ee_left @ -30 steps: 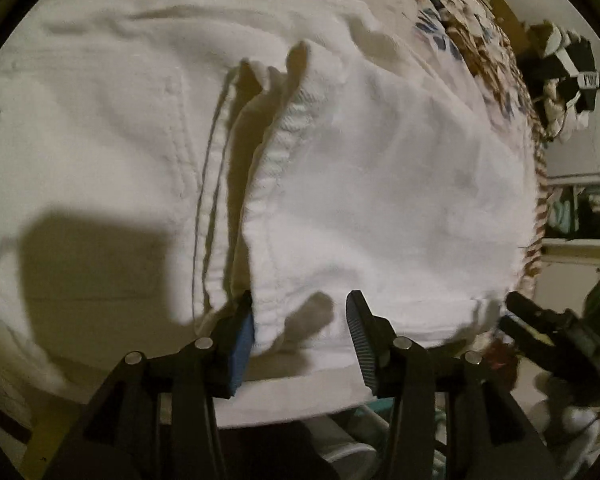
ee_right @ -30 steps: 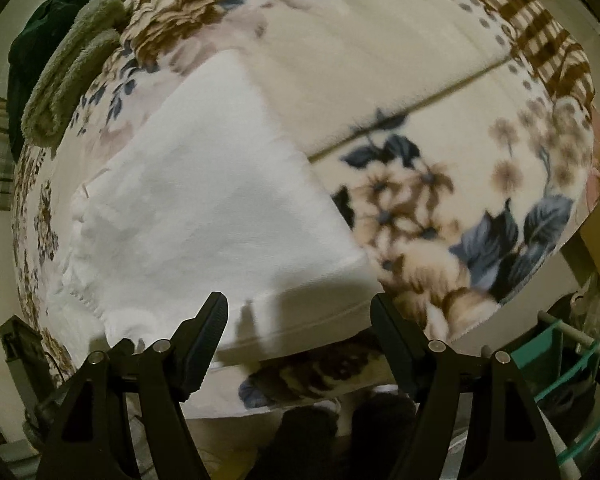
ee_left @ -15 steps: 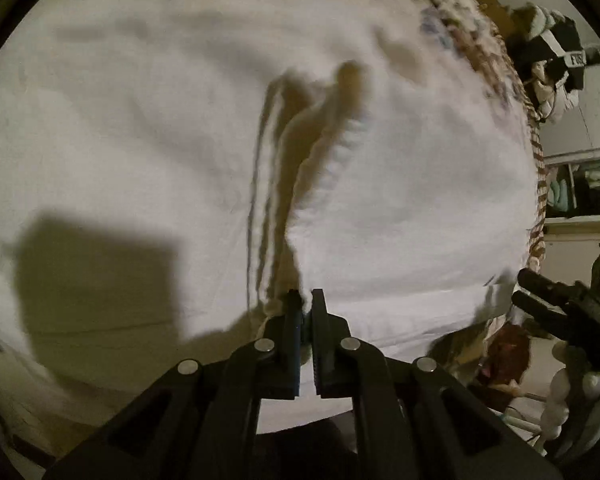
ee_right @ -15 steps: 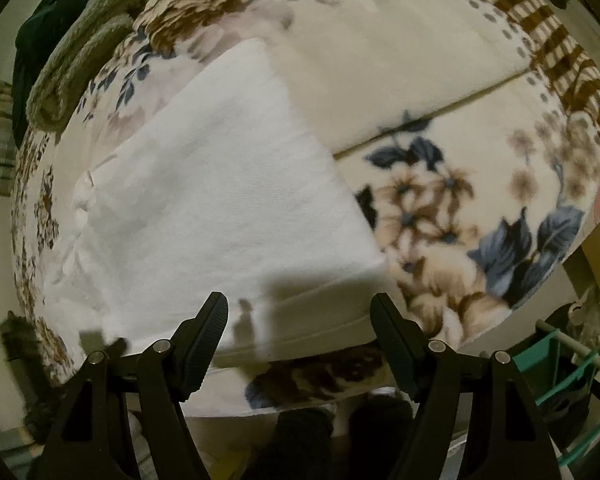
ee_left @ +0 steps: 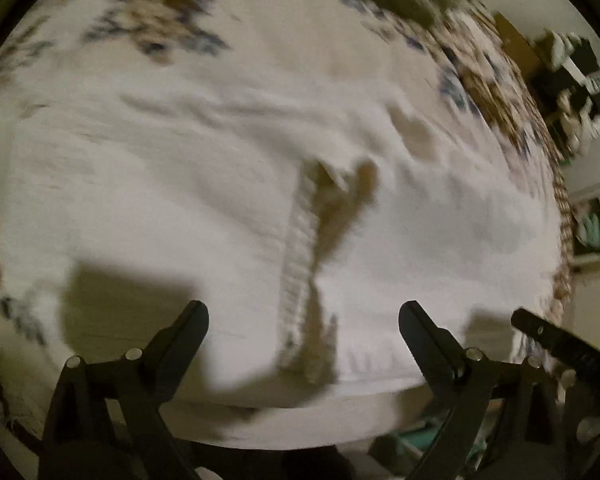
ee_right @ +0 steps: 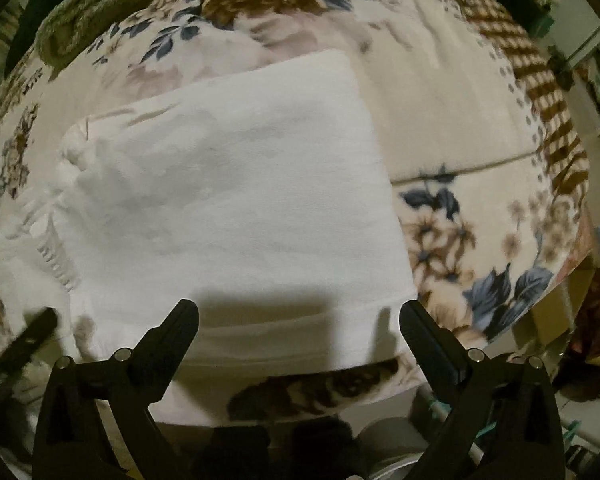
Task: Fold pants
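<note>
The left tool is showing two black, wedge-shaped fingers on matte black linkage arms, each arm carrying round silver rivets. The right tool is looking identical: black tapered fingers, silver rivets.

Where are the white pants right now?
The white pants lie flat on the flowery blanket, filling the middle and left of the right wrist view, with a green towel beyond them at the top left.
</note>
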`<state>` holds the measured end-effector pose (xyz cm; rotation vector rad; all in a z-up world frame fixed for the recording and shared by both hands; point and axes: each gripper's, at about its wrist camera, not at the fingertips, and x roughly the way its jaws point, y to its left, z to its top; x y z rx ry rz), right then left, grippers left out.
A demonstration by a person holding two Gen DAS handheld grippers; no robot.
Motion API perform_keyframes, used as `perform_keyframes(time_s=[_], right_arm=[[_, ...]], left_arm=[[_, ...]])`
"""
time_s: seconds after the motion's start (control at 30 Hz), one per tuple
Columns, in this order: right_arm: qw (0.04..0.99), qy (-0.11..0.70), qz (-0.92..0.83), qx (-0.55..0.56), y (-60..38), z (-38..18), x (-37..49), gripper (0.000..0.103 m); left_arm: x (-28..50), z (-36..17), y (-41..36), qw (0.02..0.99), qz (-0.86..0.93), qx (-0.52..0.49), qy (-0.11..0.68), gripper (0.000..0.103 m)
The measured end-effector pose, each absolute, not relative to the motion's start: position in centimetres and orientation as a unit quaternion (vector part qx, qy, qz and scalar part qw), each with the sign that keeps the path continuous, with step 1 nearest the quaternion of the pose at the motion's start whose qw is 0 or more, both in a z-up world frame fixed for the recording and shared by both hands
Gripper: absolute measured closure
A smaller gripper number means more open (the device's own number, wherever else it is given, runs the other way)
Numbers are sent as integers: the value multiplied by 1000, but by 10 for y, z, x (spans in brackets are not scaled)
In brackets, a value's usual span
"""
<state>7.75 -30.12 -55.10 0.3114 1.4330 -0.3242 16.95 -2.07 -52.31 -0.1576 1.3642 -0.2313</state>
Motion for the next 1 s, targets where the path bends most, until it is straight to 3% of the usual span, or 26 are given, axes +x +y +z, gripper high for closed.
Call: perform_keyframes(time_s=[0.3,0.53,0.67,0.8,0.83,0.87,1.0], right_arm=[[737,648,-138,134,-258,-538,107,0],[735,656,-103,138,-220,-535,126,0],[726,669,-100,126,-203,-543,141,0],[717,676,-109,131,-203,-554,147,0],[715,678,-111,131,-203,-555,149,0],[714,678,-112,134,-203,-556,151,0],[714,678,-114,132,-200,-557,153,0]], left_arm=[[167,-512,83,788,33,-129,601,6],[145,-553,197,744,127,-344,559,8],[148,-583,204,743,78,-426,511,27],[153,-593,198,746,56,-440,496,33],[152,-591,200,752,54,-441,487,42],[148,-589,201,756,59,-441,481,70],[137,-576,209,778,36,-439,448,76]])
